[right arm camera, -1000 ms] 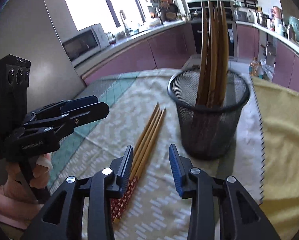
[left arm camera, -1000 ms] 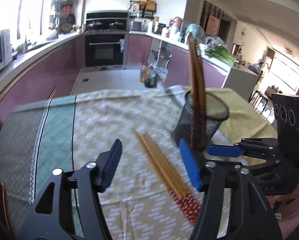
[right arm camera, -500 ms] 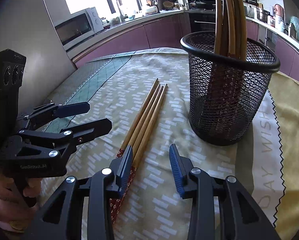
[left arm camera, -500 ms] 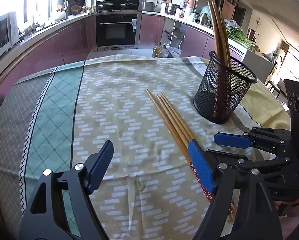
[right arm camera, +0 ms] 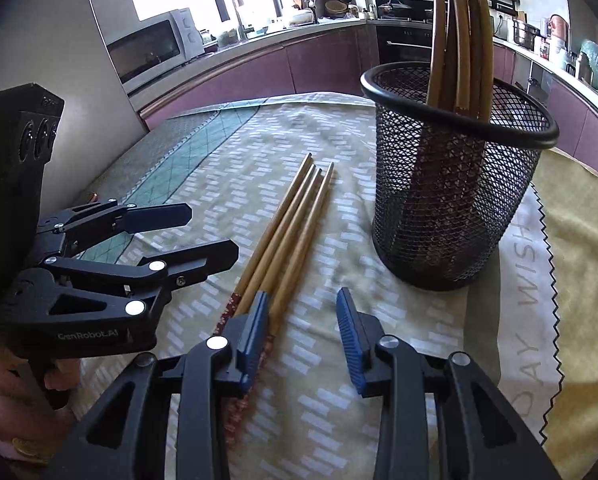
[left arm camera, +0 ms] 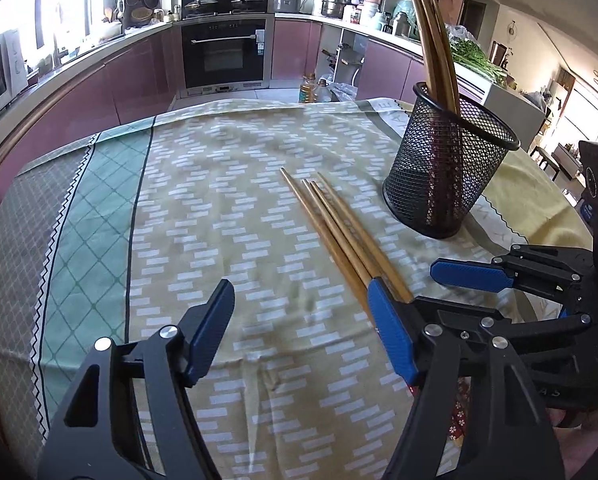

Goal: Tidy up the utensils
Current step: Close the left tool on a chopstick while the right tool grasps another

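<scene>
So there are four loose wooden chopsticks (left arm camera: 339,236) lying side by side on the patterned tablecloth (left arm camera: 219,200) covering the surface, red-patterned handle ends pointing back toward the person. The left hand-held gripper (left arm camera: 301,334) is spread wide, and its jaws have just been closing a bit with only bare cloth between them; the chopsticks run under its right-side finger rather than through the gap, so it's not pinching anything. The right hand-held gripper (right arm camera: 302,338) is spread narrower, jaws also just been closing a little, and nothing is clamped there either: the bundle passes beside and under its left-side blue pad (right arm camera: 255,332), and the gap itself shows only cloth. Can't tell if that pad is actually touching the sticks. Ahead and to the right of both grippers stands the black mesh holder (right arm camera: 455,196), upright, with several more chopsticks (right arm camera: 459,32) already standing in it, tips up and leaning against the rim. The loose bundle lies just beside the holder, not touching it. From the right wrist view you can see the person's fingers (right arm camera: 55,380) wrapped around the left gripper's handle.
</scene>
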`<state>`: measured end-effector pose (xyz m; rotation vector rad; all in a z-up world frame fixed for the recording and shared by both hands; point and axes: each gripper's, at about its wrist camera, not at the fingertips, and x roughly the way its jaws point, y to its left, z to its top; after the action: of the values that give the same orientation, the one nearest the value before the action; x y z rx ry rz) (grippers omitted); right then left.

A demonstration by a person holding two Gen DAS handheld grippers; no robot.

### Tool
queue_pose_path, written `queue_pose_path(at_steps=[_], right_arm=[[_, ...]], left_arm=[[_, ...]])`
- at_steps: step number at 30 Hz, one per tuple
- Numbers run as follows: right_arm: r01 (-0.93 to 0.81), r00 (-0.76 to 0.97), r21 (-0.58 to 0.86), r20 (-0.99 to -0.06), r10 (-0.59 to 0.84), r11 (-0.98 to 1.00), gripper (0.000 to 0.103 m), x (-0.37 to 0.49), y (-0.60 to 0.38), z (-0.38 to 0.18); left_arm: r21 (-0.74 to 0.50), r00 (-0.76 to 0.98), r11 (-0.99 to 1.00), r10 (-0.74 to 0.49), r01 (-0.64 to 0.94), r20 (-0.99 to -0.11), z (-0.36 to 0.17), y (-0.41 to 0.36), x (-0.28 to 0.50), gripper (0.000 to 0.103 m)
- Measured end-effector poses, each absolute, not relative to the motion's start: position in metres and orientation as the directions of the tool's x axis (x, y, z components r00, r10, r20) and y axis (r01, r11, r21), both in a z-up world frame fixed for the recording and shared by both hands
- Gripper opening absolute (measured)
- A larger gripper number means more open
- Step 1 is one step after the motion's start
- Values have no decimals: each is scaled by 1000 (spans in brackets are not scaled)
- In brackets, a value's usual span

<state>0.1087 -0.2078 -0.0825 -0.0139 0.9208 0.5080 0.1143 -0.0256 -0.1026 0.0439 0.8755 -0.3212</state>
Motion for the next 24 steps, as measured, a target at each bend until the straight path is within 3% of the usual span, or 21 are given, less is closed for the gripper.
queue_pose_path(at_steps=[18,24], right_arm=[[-416,482,232,-764,429,879,30,109,-223,-82],[-420,484,216,-768,419,881,30,112,-217,-81]], left_arm=[[-85,553,937,-271,338,-788,-112,-38,128,57],[-101,540,935,-283,341,-793,-112,-34,131,47]])
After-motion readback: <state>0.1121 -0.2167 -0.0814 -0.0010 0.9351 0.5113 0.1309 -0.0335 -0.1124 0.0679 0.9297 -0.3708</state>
